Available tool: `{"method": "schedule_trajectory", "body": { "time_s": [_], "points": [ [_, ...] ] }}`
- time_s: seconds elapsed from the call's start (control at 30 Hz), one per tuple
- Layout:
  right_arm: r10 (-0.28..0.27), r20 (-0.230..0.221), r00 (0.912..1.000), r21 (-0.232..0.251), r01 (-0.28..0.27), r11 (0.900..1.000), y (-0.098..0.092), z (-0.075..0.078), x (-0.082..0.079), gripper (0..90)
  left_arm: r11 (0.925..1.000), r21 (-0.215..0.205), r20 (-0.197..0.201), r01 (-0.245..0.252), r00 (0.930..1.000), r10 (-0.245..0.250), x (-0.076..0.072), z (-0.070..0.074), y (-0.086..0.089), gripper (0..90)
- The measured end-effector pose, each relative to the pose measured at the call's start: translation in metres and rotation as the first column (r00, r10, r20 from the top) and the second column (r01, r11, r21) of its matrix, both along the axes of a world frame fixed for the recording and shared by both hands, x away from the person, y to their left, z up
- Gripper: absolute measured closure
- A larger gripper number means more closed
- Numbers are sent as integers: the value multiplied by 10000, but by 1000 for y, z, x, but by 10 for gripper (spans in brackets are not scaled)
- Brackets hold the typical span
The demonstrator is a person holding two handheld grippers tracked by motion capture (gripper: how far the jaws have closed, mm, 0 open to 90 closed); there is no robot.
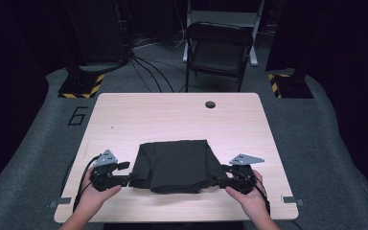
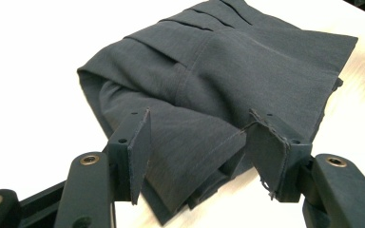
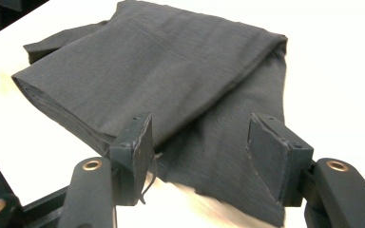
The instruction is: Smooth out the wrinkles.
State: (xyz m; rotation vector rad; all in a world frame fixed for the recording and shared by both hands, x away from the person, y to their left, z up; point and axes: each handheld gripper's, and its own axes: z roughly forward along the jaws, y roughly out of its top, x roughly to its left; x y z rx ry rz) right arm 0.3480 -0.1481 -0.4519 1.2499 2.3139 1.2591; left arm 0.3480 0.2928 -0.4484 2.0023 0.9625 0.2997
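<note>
On a pale wooden table [image 1: 172,115] over grey carpet [image 1: 33,143], both grippers, left gripper [image 1: 124,173] and right gripper [image 1: 224,175], stand spread beside folded dark cloth [image 1: 175,165].

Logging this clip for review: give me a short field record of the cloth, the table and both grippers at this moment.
item: dark grey folded garment, several layers, seams and pleats visible
location: near half of the light wooden table, flat on it
left gripper: at the garment's left edge, jaws open, cloth corner between them, pads not pressing
right gripper: at the garment's right edge, jaws open, cloth edge between them, not clamped
hands: one on each gripper, entering from the near edge
background: folding chair beyond the table, cables on the floor
</note>
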Motion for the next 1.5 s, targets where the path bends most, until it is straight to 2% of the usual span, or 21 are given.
{"method": "schedule_trajectory", "body": {
  "time_s": [0.07, 0.13, 0.23, 0.33, 0.43, 0.53, 0.63, 0.7, 0.8, 0.87, 0.93, 1.03, 1.37, 1.43, 1.5],
  "points": [
    [-148, -115, 9998, 59, 149, 9999, -4, -1, -1, 408, 9992, -250, -71, -321, 9995, 320, -5, -1, 7, 414],
    [-259, -130, 9996, 68, 260, 9996, -9, -1, -1, 408, 9991, -264, -35, -320, 9995, 319, -6, -2, 10, 412],
    [-472, 27, 9989, -52, 472, 9989, -12, -2, -2, 407, 9968, -394, -30, -691, 9976, 691, -7, -7, 19, 409],
    [-648, 25, 9979, -93, 648, 9979, -15, -7, 0, 407, 9945, -137, 50, -1036, 9946, 1037, -5, -14, 28, 400],
    [-731, -16, 9973, -40, 731, 9973, -17, -12, 2, 405, 9899, -332, -86, -1378, 9904, 1376, -4, -24, 36, 393],
    [-785, -37, 9969, -79, 785, 9969, -17, -16, 3, 404, 9883, -268, -255, -1502, 9884, 1495, -3, -31, 42, 392],
    [-757, -172, 9970, 13, 758, 9971, -16, -22, 5, 404, 9881, -96, -237, -1533, 9879, 1530, -1, -35, 46, 392],
    [-705, -228, 9973, -216, 700, 9973, -14, -26, 6, 404, 9878, 69, -158, -1554, 9877, 1555, 0, -36, 47, 392],
    [-523, -165, 9985, -524, 514, 9973, -12, -30, 10, 404, 9846, -9, -98, -1747, 9846, 1747, 2, -38, 53, 393],
    [-544, -147, 9984, -713, 532, 9960, -11, -32, 12, 404, 9824, 111, -120, -1863, 9824, 1864, 2, -39, 57, 392],
    [-534, -138, 9985, -704, 523, 9961, -12, -33, 15, 404, 9798, 212, -121, -1987, 9799, 1990, 2, -41, 59, 393],
    [-575, -251, 9980, -804, 553, 9952, -13, -36, 20, 404, 9778, 245, -195, -2079, 9779, 2084, 2, -43, 60, 392],
    [-375, -421, 9984, -1130, 326, 9931, -6, -40, 20, 404, 9841, 632, -587, -1662, 9837, 1699, 4, -49, 51, 392],
    [-345, -363, 9987, -1347, 293, 9905, -6, -41, 19, 405, 9834, 725, -596, -1665, 9835, 1709, 5, -51, 49, 392],
    [-379, -401, 9985, -1339, 322, 9905, -6, -41, 18, 406, 9844, 747, -612, -1590, 9846, 1637, 5, -51, 46, 392]
  ]
}}
